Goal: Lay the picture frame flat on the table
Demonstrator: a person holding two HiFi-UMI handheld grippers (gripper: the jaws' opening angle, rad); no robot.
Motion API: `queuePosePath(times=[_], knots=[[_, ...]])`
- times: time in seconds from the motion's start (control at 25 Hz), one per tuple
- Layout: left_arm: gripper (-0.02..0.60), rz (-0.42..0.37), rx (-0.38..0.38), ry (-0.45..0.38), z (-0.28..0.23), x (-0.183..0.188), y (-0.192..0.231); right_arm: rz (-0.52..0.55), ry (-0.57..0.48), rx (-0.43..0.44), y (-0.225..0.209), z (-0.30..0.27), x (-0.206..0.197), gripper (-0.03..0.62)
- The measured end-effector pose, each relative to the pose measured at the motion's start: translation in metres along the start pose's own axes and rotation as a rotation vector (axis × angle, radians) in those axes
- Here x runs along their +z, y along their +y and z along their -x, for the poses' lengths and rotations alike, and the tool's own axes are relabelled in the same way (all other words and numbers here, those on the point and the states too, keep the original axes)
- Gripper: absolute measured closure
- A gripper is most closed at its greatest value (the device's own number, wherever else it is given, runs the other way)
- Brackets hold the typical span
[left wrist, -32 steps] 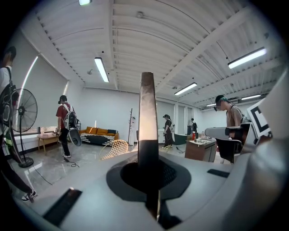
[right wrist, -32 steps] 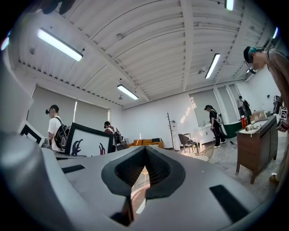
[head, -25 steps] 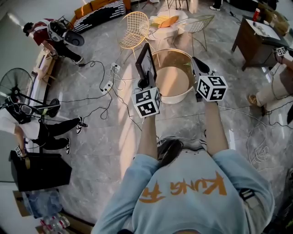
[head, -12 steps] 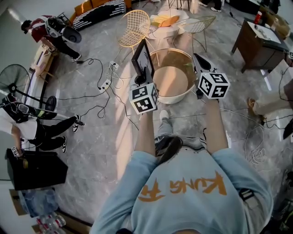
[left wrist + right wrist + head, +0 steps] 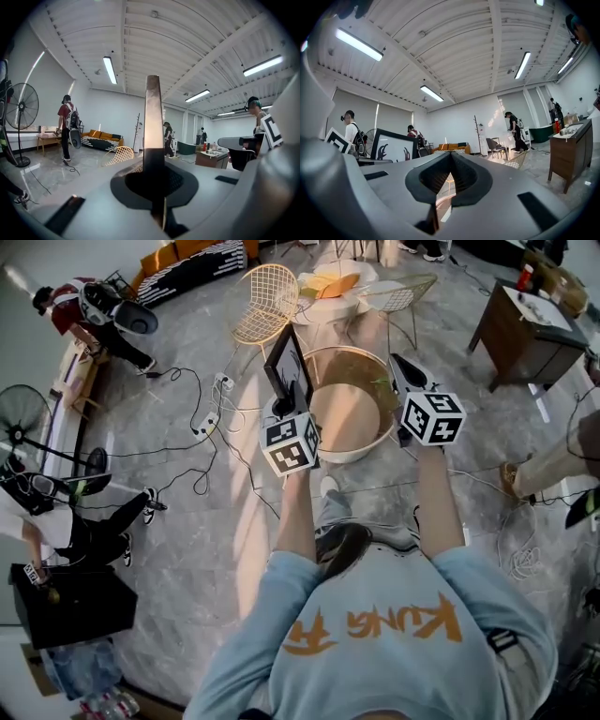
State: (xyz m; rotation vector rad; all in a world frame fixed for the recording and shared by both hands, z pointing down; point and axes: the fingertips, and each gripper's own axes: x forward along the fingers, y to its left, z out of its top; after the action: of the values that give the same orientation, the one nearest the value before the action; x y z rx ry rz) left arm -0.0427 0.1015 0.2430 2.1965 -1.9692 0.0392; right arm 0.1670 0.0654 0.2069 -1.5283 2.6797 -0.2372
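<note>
**Frame upright in the left gripper, desk just ahead**

Round pale-topped desk (image 5: 352,404) with a white rim stands on the grey marble floor (image 5: 216,502), straight ahead of the person (image 5: 375,634). At its left edge, clear of the surface, the black-edged rectangular picture frame (image 5: 289,367) stands upright. The left gripper (image 5: 294,397) pinches it by the lower edge, jaws pressed onto the thin moulding, which shows edge-on between them. The right gripper (image 5: 401,367) hovers by the desk's right edge, tips drawn together on nothing, with the frame's white picture face turned toward it. The frame looks stiff and light. It is probably glazed and so fragile, and its smooth moulding may slip or swing in a one-edge pinch. Steadying the top or far edge with the free gripper would likely help tip it flat gently.
</note>
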Motion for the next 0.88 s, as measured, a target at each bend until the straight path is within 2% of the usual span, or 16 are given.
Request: queuePosePath(times=[0.44, 0.88], knots=[[0.555, 0.036, -0.036, 0.069, -0.084, -0.015, 0.005, -0.029, 0.076, -0.051, -0.047, -0.063, -0.019, 0.597], [0.556, 0.001, -0.068, 0.136, -0.195, 0.001, 0.049, -0.085, 0.076, -0.087, -0.078, -0.170, -0.015, 0.597]])
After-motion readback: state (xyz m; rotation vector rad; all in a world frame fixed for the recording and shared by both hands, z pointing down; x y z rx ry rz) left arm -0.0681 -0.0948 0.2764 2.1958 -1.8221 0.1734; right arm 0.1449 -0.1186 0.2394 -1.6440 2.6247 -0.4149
